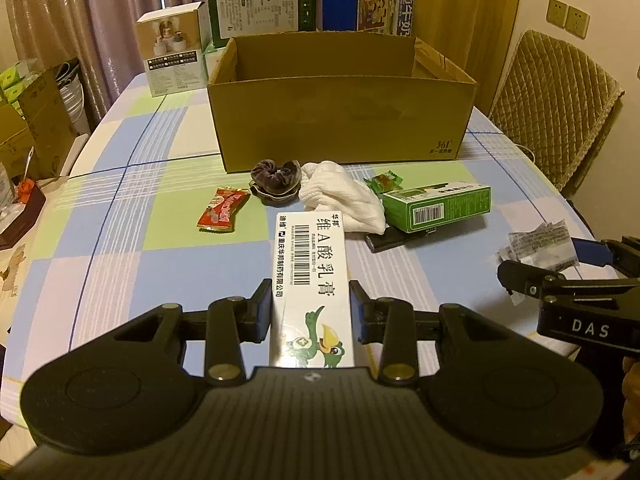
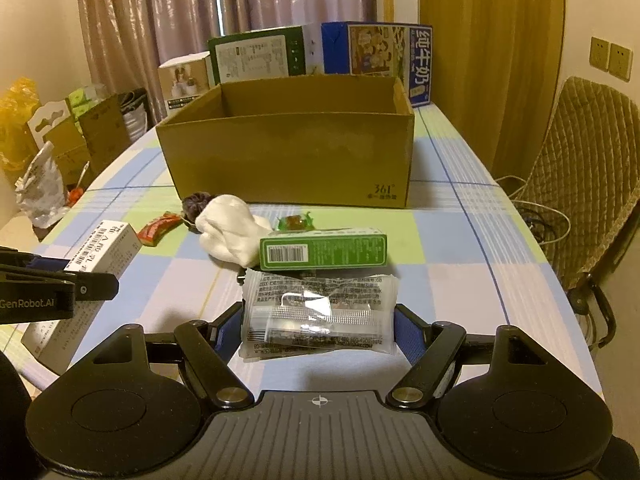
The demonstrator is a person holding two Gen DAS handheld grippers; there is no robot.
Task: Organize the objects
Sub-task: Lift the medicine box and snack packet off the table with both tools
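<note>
Left hand-held gripper (image 1: pixel 311 312) and right hand-held gripper (image 2: pixel 319 326) each clamp something, held level.

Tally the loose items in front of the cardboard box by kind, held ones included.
Cartons: 2, white, green
Snack packets: 3, red, green, clear
Scrunchie: 1
White cloth: 1
Total: 7
</note>
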